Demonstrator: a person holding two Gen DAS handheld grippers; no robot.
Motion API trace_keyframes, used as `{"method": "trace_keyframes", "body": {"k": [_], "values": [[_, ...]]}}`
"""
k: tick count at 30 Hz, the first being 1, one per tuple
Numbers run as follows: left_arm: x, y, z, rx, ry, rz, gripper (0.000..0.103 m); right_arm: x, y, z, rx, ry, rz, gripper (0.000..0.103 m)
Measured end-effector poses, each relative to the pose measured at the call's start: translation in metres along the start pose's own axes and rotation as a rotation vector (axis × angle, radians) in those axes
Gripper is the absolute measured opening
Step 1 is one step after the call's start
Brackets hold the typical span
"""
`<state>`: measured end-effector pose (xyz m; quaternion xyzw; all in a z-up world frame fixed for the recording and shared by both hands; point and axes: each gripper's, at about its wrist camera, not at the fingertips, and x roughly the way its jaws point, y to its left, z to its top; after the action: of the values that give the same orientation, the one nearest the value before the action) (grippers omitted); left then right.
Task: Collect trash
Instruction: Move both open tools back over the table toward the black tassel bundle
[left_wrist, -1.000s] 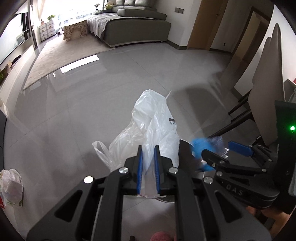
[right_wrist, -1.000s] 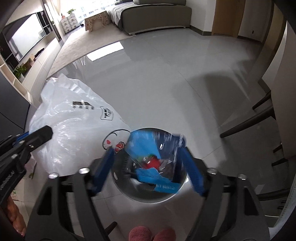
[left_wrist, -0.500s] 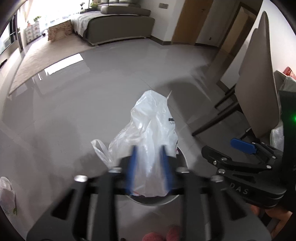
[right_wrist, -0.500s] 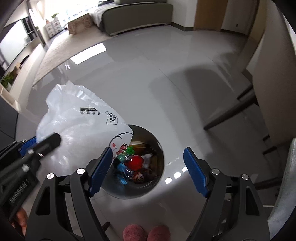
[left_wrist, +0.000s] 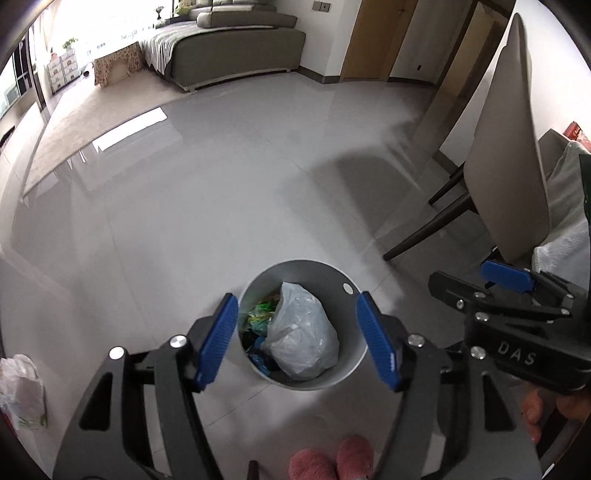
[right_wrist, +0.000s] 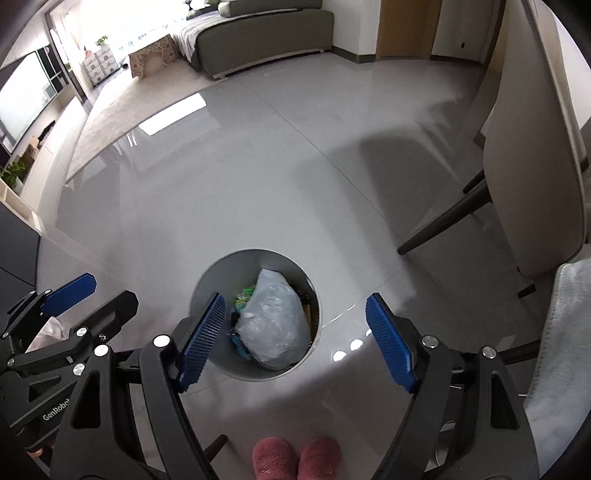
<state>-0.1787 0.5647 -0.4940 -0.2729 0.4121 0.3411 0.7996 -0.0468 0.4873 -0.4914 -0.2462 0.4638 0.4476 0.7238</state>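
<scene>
A round grey trash bin (left_wrist: 343, 280) (right_wrist: 207, 280) stands on the floor below both grippers. Inside it lies a crumpled clear plastic bag (left_wrist: 301, 334) (right_wrist: 271, 325) on top of colourful wrappers (left_wrist: 260, 308). My left gripper (left_wrist: 297, 339) hangs above the bin; its jaws are opening and nothing is between the blue pads. My right gripper (right_wrist: 293, 334) stands wide open above the bin, also with nothing in it. In the left wrist view the right gripper (left_wrist: 506, 277) shows at the right edge; in the right wrist view the left gripper (right_wrist: 72, 290) shows at the left edge.
A beige dining chair (left_wrist: 509, 155) (right_wrist: 532, 158) with dark legs stands to the right of the bin. A person's pink slippers (left_wrist: 332, 458) (right_wrist: 295, 458) are right in front of it. A white bag (left_wrist: 20, 391) lies on the floor at far left. Sofa (left_wrist: 236, 40) far behind.
The left gripper let go of the white plastic bag, which dropped into the bin, and its jaws spread apart. The right gripper released a blue wrapped bundle into the bin. Both rose a little.
</scene>
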Motion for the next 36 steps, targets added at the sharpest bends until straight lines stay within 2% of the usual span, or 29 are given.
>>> {"method": "trace_keyframes", "body": {"k": [4,9,14,17,20,26,31,36], "values": [[-0.043,-0.01,0.013,0.026,-0.025,0.025,0.067,-0.043,0.011,0.012,-0.025,-0.024,0.015,0.076],[-0.107,-0.026,0.037,0.011,-0.037,0.073,0.067,-0.109,0.01,0.033,-0.009,-0.05,0.043,0.076],[-0.172,-0.058,0.056,0.048,-0.053,0.068,0.067,-0.199,-0.005,0.056,0.015,-0.115,0.066,0.076],[-0.212,-0.092,0.069,0.091,-0.059,0.018,0.067,-0.244,-0.027,0.057,0.036,-0.149,0.056,0.076],[-0.241,-0.133,0.078,0.164,-0.071,-0.039,0.067,-0.295,-0.064,0.052,0.089,-0.188,0.02,0.076],[-0.281,-0.228,0.079,0.333,-0.11,-0.169,0.067,-0.39,-0.159,0.015,0.213,-0.27,-0.144,0.076],[-0.302,-0.329,0.063,0.471,-0.144,-0.269,0.067,-0.455,-0.26,-0.042,0.381,-0.332,-0.277,0.076],[-0.321,-0.428,0.034,0.55,-0.179,-0.324,0.067,-0.504,-0.353,-0.104,0.474,-0.366,-0.352,0.075]]}}
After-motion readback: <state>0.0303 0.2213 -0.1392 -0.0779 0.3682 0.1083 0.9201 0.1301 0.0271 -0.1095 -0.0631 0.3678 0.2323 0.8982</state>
